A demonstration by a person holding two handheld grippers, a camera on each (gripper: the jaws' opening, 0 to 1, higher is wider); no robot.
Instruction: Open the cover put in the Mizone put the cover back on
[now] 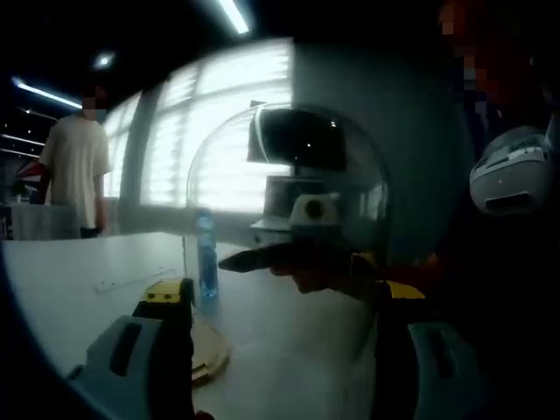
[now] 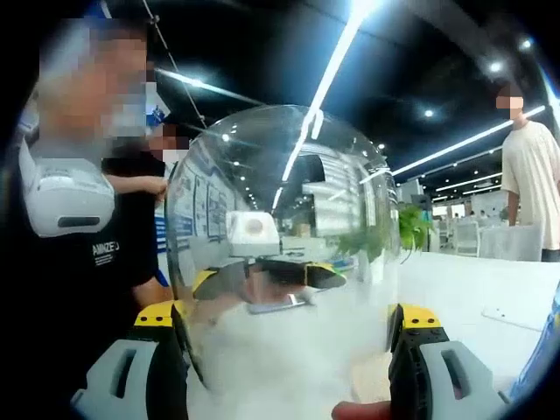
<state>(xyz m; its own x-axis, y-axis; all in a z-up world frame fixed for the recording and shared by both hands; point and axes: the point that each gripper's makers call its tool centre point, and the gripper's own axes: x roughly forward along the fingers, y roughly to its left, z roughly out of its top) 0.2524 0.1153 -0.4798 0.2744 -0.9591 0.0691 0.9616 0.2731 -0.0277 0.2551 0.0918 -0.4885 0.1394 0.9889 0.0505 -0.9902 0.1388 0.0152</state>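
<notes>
A clear glass dome cover (image 1: pixel 289 166) (image 2: pixel 280 175) hangs above the white table between my two grippers. My left gripper (image 1: pixel 284 293) has a yellow-tipped jaw against each side of the dome, and my right gripper (image 2: pixel 289 319) grips it the same way from the opposite side. Each gripper shows through the glass in the other's view. A blue Mizone bottle (image 1: pixel 206 254) stands upright by the dome's left edge; a blue sliver (image 2: pixel 544 350) at the right border may be that bottle. A round wooden base (image 1: pixel 208 350) lies on the table under the dome's edge.
The white table (image 1: pixel 79 271) (image 2: pixel 472 289) stretches away, with a small flat item (image 2: pixel 512 317) lying on it. The person holding the grippers is close, wearing a dark shirt (image 2: pixel 105 262). Another person in a white shirt (image 1: pixel 74 166) (image 2: pixel 534 175) stands farther off.
</notes>
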